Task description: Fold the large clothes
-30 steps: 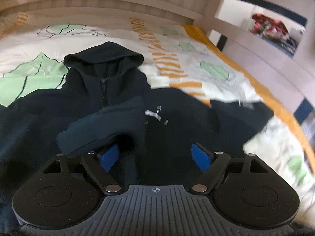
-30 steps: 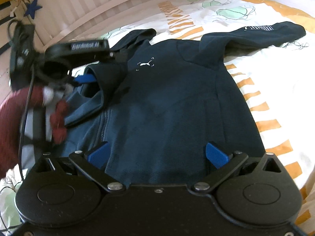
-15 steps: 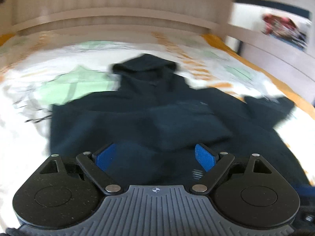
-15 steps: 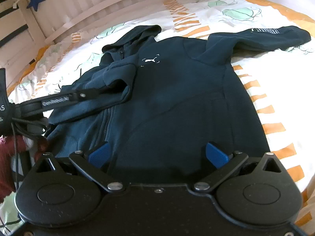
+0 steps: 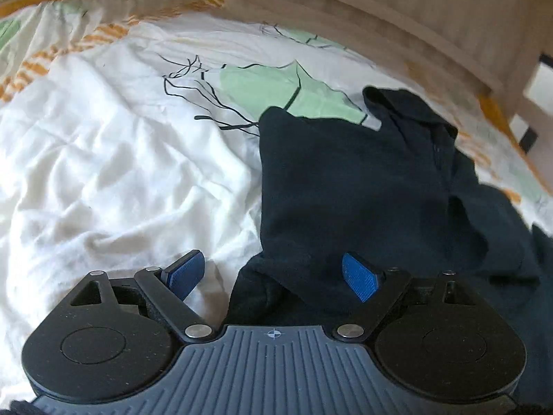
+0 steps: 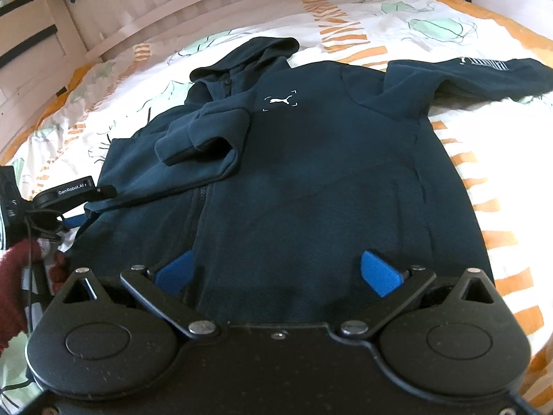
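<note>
A dark navy zip hoodie [image 6: 311,180] lies front-up on the bed, hood toward the headboard. One sleeve [image 6: 204,135] is folded in across its chest. The other sleeve [image 6: 484,72] stretches out to the right. My right gripper [image 6: 276,273] is open and empty, just above the hoodie's lower hem. My left gripper [image 5: 273,273] is open and empty at the hoodie's left edge [image 5: 345,186]; it also shows in the right wrist view [image 6: 74,221] at the far left.
A white bedspread [image 5: 103,173] with green and orange prints covers the bed. A slatted wooden headboard [image 6: 193,3] runs along the far side. A hand in a dark red sleeve [image 6: 13,273] holds the left gripper.
My left gripper has let go of the sleeve on the chest and drawn back left to the hoodie's side edge. My right gripper has stayed put, open.
</note>
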Tool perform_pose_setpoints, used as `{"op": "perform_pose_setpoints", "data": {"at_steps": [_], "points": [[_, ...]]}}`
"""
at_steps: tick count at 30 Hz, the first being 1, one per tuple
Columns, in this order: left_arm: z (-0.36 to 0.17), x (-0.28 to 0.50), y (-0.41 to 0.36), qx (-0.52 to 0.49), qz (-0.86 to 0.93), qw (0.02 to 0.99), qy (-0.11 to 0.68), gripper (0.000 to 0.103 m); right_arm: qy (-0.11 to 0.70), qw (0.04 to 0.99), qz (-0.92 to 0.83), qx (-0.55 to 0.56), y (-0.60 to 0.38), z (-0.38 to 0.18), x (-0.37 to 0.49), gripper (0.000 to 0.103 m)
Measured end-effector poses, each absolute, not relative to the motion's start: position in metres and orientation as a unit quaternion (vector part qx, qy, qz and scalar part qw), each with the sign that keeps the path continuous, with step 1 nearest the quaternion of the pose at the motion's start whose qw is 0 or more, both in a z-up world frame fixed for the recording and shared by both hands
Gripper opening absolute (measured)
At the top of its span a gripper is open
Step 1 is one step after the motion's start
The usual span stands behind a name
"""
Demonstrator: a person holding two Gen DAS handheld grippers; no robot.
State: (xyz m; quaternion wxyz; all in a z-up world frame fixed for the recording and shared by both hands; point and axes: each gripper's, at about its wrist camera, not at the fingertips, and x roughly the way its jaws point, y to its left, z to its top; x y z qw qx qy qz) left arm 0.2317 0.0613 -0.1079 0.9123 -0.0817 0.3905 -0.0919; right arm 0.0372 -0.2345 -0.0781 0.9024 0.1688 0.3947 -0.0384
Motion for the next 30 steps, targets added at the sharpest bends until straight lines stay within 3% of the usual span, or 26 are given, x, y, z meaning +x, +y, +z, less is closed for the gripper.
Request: {"op": "perform_pose_setpoints", "data": {"at_steps": [9, 23, 30], "points": [[-0.12, 0.225, 0.051, -0.044, -0.088, 0.923, 0.371, 0.097, 0.373, 0.919, -0.022, 0.127, -0.216, -0.065, 0.058, 0.102], [-0.125, 0.226, 0.046, -0.035, -0.084, 0.927, 0.363, 0.099, 0.323, 0.945, -0.045, 0.012, -0.197, -0.069, 0.123, 0.102], [-0.125, 0.226, 0.048, -0.036, -0.084, 0.928, 0.362, 0.099, 0.335, 0.94, -0.049, -0.032, -0.193, -0.086, 0.157, 0.102]]}}
